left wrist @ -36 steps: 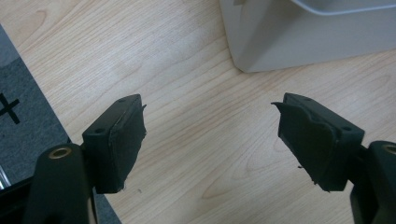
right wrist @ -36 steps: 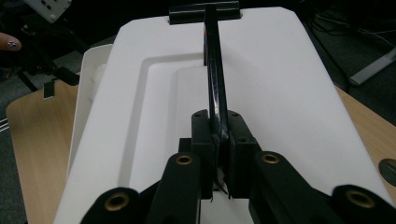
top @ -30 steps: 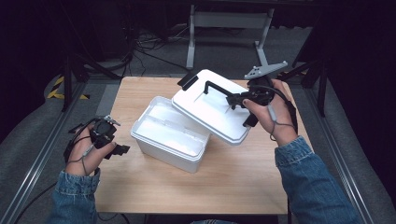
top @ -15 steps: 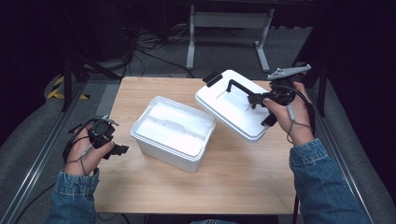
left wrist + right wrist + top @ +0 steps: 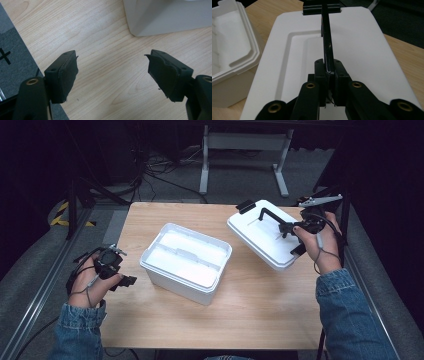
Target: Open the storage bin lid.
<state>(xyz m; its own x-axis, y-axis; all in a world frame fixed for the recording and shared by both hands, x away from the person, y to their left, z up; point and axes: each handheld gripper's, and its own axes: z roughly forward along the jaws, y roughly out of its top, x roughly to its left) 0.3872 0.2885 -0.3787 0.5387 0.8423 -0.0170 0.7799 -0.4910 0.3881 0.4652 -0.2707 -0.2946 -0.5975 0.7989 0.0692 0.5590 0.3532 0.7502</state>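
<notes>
The right gripper [image 5: 329,75] was clamped on the lid's black handle [image 5: 327,47], holding the white lid [image 5: 262,237] at the open box's [image 5: 186,261] three o'clock. The left gripper [image 5: 112,75], jaws wide apart, sat at its nine o'clock.

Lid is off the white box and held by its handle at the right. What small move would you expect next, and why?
Probably lower the white plastic lid onto the bare wooden table right of the open white plastic box. The right gripper is shut on the lid's black handle, holding the lid tilted; the left gripper is open, holding nothing.

text: none legible | labels: none | numbers: none
</notes>
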